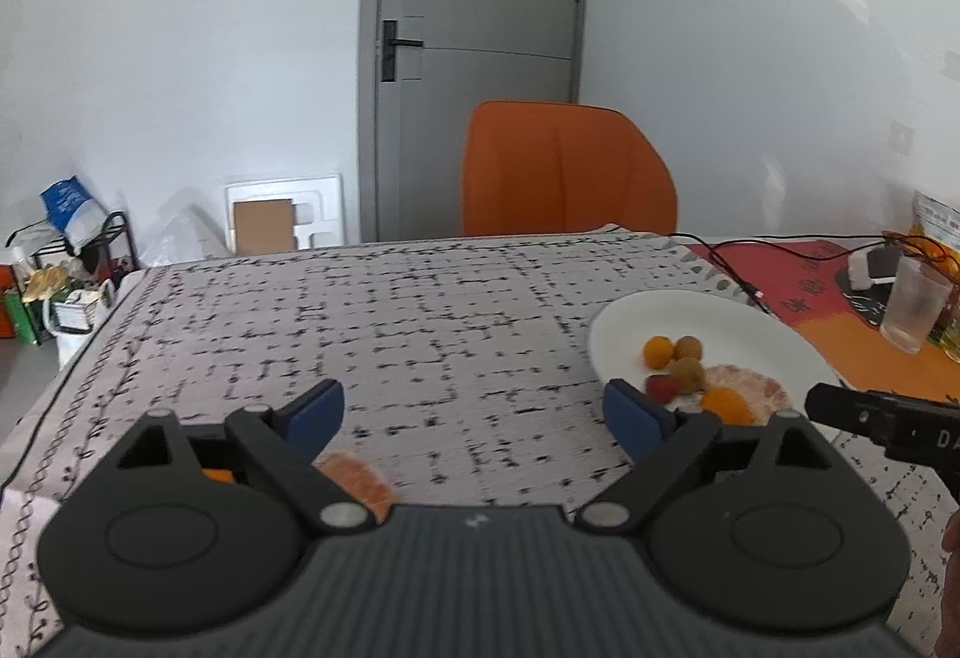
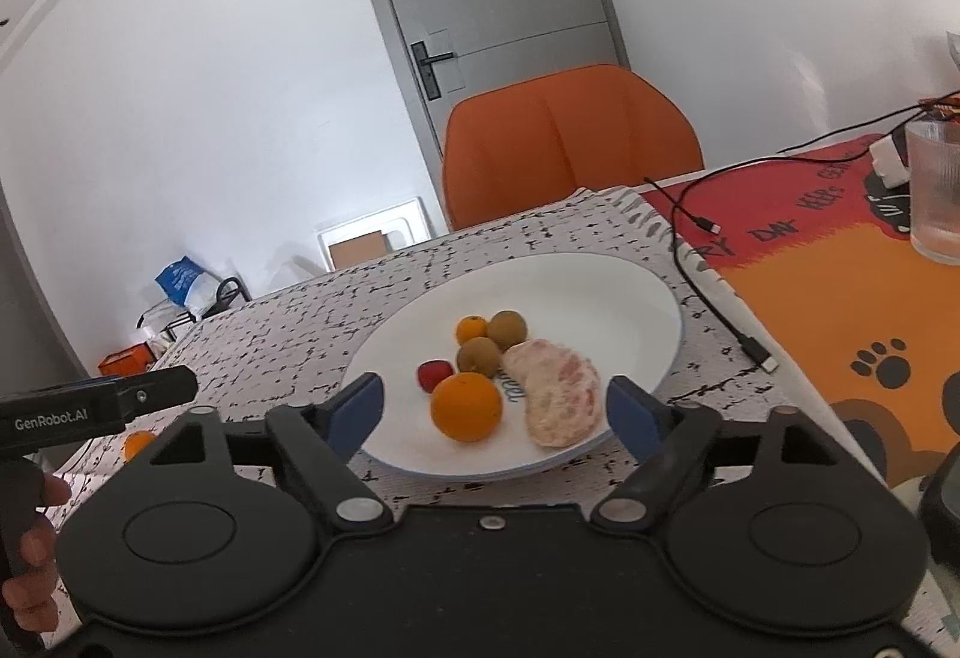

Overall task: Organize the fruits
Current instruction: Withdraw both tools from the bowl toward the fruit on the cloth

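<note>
A white plate (image 2: 630,286) on the patterned tablecloth holds an orange (image 2: 466,407), a small orange (image 2: 472,329), two brown round fruits (image 2: 507,329), a red fruit (image 2: 434,373) and a peeled pomelo piece (image 2: 561,400). My right gripper (image 2: 495,409) is open and empty, just above the plate's near rim. My left gripper (image 1: 474,412) is open and empty, to the left of the plate (image 1: 708,322). An orange segment (image 1: 360,481) and a small orange (image 1: 216,475) lie on the cloth under its left finger. The small orange also shows in the right wrist view (image 2: 138,444).
An orange chair (image 1: 567,169) stands behind the table. To the right are a black cable (image 2: 714,298), a red and orange mat (image 2: 840,286), a glass (image 2: 936,196) and a white charger (image 2: 888,163). Clutter sits on the floor at left (image 1: 66,286).
</note>
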A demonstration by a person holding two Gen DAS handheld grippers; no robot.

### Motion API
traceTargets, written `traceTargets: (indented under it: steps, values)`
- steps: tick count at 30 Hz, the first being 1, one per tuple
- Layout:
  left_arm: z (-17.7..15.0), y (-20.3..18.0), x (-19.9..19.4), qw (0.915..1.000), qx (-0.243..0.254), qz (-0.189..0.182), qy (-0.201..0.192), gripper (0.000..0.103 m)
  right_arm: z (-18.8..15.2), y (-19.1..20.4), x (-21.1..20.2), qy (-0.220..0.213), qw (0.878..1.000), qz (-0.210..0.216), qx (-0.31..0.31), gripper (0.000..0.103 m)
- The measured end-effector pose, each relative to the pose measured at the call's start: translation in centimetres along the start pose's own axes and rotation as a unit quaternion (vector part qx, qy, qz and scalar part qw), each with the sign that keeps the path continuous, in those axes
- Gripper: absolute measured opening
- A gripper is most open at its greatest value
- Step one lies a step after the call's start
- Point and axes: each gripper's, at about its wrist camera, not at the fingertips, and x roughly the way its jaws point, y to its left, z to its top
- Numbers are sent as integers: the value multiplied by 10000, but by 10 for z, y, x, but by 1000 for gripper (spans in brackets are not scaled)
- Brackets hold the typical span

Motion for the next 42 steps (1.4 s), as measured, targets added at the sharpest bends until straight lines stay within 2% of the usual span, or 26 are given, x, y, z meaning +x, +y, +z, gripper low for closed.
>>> traceTargets:
  steps: [4,7,15,22,29,35,42]
  values:
    - [-2,14,-8,9999,-67,140,-40,95,-1,7,-1,-8,10000,-6,-15,98]
    - [-5,26,-13,9996,-133,224,-62,97,-1,14,-3,-48,10000,10,-35,103]
    - [-11,55,-27,9988,-336,337,-89,98,-2,29,-2,-23,9999,85,-127,103]
    - [-19,74,-38,9982,-474,378,41,99,-7,45,0,67,9996,185,-196,103]
    - [-31,90,-47,9973,-561,419,202,100,-13,62,0,163,9988,320,-341,103]
    - [-39,101,-57,9973,-608,402,131,99,-17,78,0,230,9977,444,-453,103]
    - [-48,114,-64,9960,-766,382,245,97,-22,98,2,311,9957,620,-620,103]
